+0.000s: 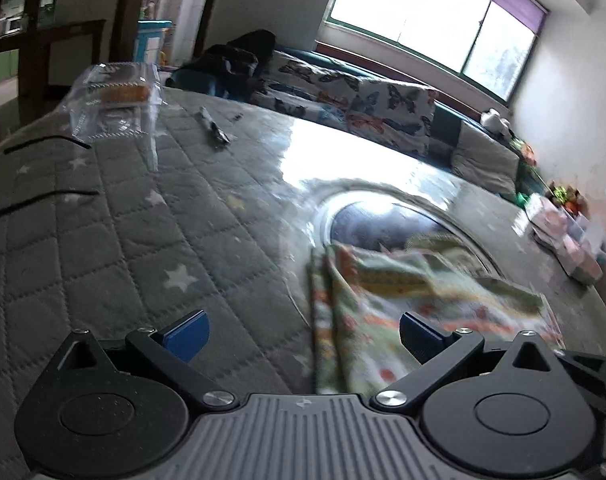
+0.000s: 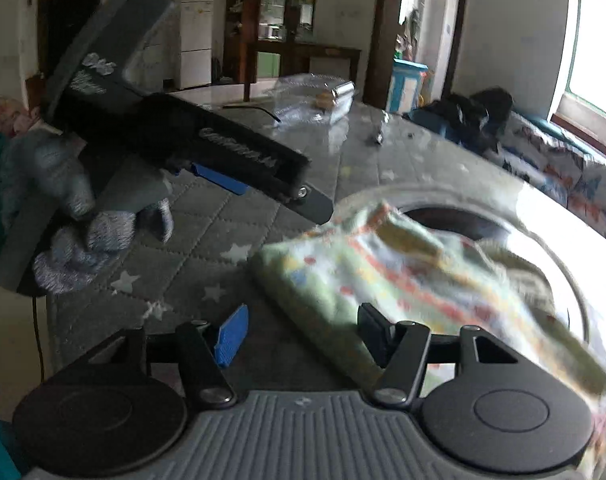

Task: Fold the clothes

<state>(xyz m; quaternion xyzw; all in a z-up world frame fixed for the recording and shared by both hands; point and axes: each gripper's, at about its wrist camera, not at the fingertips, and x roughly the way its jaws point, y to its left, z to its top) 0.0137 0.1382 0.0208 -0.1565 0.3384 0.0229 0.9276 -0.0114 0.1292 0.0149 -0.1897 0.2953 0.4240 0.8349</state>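
my left hand-held gripper [image 1: 305, 330] is spread wide with nothing between its blue pads; its right pad sits over the left edge of the pale green, orange-and-yellow printed cloth garment [image 1: 383, 312], which lies partly folded in the lower right of the left wrist view, on the grey quilted star-patterned surface [image 1: 123, 240] under a glossy clear cover. my right hand-held gripper [image 2: 303, 332] is half spread and unclenched, the garment's near edge lying between and past its pads at lower centre of its view; no grasp that i can see. i judge i'm between folds, both grippers released; next i need to close on an edge and carry it across, keeping the layers aligned.
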